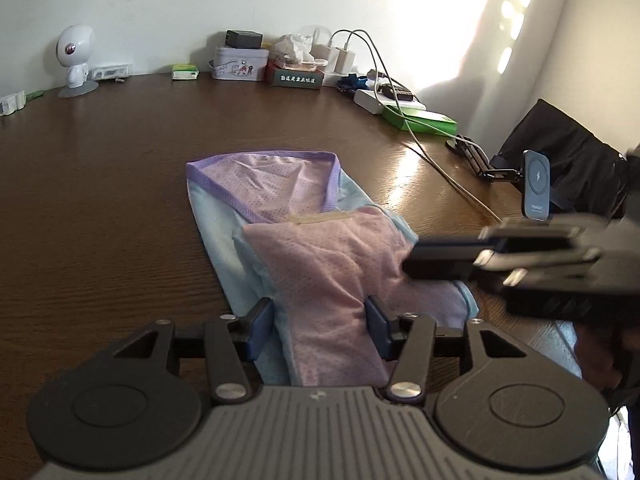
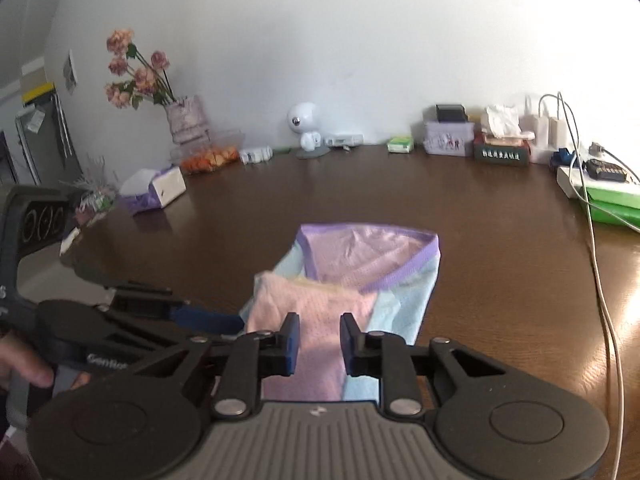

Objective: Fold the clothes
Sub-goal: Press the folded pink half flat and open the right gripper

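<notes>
Left claw (image 1: pixel 320 322) open over folded garment (image 1: pixel 320 264), right claw (image 2: pixel 319 342) parted, garment's near edge hidden.

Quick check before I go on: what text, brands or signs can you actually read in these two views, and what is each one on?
"GenRo...", cut off: white letters on the left gripper body, right wrist view.
Lightning-bolt sign: on the round phone mount.
White Chinese characters: on the dark box, too small to read.
Tin: cartoon print, lettering too blurred to read.
Green packet: unreadable.
</notes>
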